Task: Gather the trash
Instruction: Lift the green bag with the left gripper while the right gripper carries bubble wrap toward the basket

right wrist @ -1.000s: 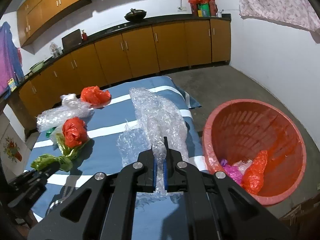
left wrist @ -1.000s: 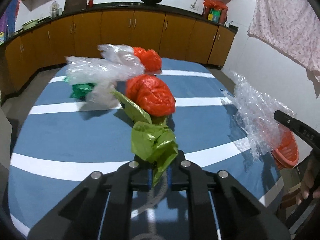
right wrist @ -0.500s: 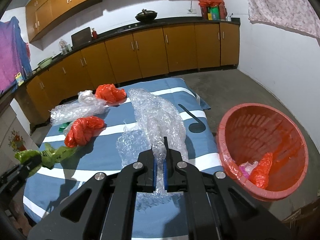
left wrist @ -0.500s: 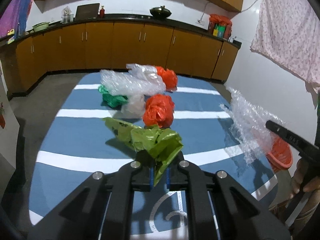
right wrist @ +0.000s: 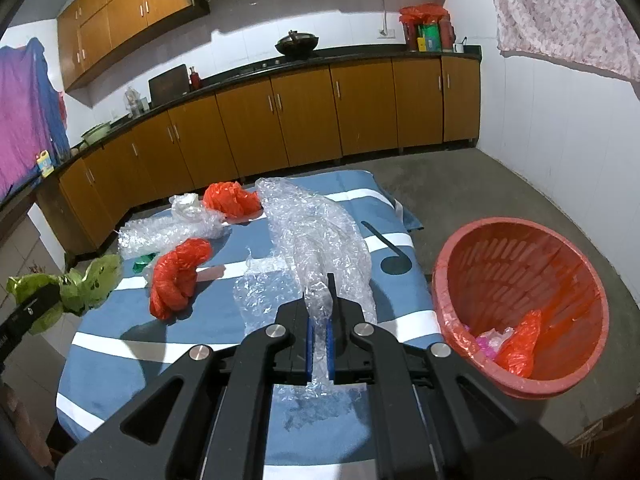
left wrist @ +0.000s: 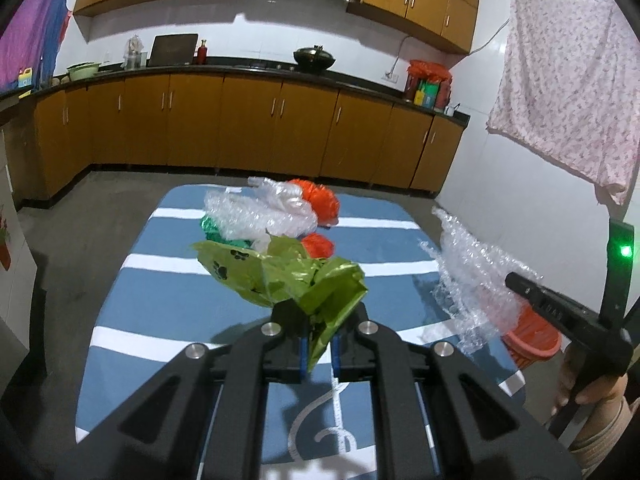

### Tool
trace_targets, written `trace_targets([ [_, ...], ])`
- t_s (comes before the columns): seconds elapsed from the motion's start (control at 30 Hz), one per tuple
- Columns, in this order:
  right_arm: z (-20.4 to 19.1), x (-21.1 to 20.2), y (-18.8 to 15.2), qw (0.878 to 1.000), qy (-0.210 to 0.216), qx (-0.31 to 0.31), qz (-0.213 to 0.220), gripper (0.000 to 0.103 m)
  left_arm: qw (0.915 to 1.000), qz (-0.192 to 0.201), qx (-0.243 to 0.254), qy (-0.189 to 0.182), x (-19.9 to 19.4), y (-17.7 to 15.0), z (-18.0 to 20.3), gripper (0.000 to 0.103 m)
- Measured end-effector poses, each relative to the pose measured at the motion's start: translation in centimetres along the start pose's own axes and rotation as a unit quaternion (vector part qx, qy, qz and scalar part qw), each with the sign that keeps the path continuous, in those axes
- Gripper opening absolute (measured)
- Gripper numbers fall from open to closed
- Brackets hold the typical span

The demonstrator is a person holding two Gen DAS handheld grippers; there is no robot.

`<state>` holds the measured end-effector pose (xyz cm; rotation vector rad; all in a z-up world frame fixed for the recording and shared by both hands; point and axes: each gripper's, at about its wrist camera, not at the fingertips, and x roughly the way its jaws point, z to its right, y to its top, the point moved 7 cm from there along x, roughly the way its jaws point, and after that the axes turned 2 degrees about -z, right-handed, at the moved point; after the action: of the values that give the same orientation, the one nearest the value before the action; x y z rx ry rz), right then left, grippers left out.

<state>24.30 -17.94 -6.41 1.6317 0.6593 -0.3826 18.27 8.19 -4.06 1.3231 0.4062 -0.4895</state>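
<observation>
Dim, even indoor light w/ bluish cast, soft shadows on striped tablecloth [right wrist: 224, 332], strong fisheye bend & black vignette at corners, countertop [left wrist: 248, 70] line curved, gripper bodies up close slightly soft, green LED [left wrist: 625, 252] glowing, mild glare on wall tiles

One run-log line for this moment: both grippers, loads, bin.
left gripper: shut on green bag | right gripper: shut on bubble wrap | bin: beside table, holds some trash
</observation>
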Motion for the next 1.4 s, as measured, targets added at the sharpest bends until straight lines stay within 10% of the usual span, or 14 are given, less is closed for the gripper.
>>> trace_targets([
  [1.4, 16.5, -5.0, 1.4, 0.98, -0.163, 0.088, 0.07, 0.005, 0.9814, -0.037, 0.114, -0.15, 10.4, 2.1, 19.5, 0.009],
])
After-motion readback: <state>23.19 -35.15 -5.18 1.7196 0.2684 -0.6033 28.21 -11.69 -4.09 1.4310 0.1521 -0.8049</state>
